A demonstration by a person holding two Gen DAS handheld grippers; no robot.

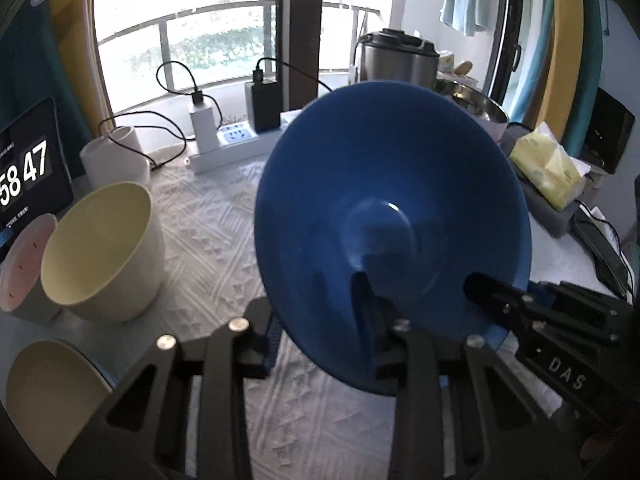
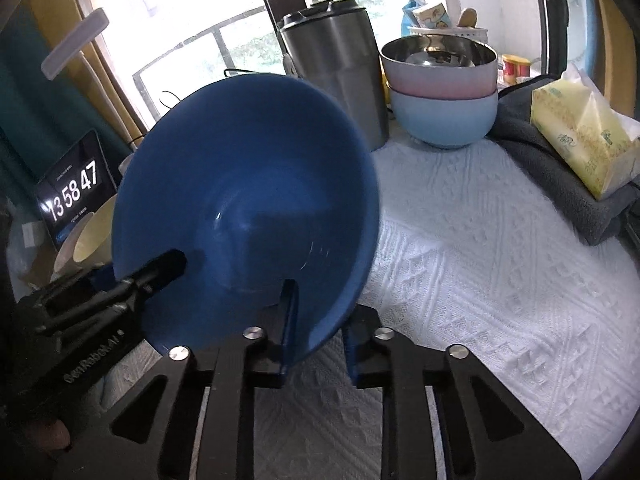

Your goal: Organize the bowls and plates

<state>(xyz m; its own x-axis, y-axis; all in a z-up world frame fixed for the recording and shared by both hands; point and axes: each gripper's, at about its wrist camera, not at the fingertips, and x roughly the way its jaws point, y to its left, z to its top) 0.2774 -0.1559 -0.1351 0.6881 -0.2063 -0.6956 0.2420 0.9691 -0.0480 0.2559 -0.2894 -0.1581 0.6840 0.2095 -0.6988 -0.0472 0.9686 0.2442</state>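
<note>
A dark blue bowl [image 1: 392, 216] is held tilted above the white table cloth, its inside facing both cameras; it also shows in the right wrist view [image 2: 248, 208]. My left gripper [image 1: 320, 328] is shut on its lower rim, one finger inside and one outside. My right gripper [image 2: 320, 320] is shut on the rim too, and shows in the left wrist view [image 1: 496, 300] at the bowl's right edge. Two cream bowls [image 1: 100, 248] and a pink-lined bowl [image 1: 24, 264] stand at the left. A steel-lined pink bowl [image 2: 440, 68] sits stacked in a light blue bowl [image 2: 444, 120] at the back.
A steel rice cooker [image 2: 336, 68] stands behind the blue bowl. A tissue pack [image 2: 584, 136] lies on a grey towel [image 2: 552, 176] at the right. A clock tablet [image 1: 28, 176], a power strip with chargers [image 1: 228, 140] and a white cup [image 1: 112, 156] are at the back left.
</note>
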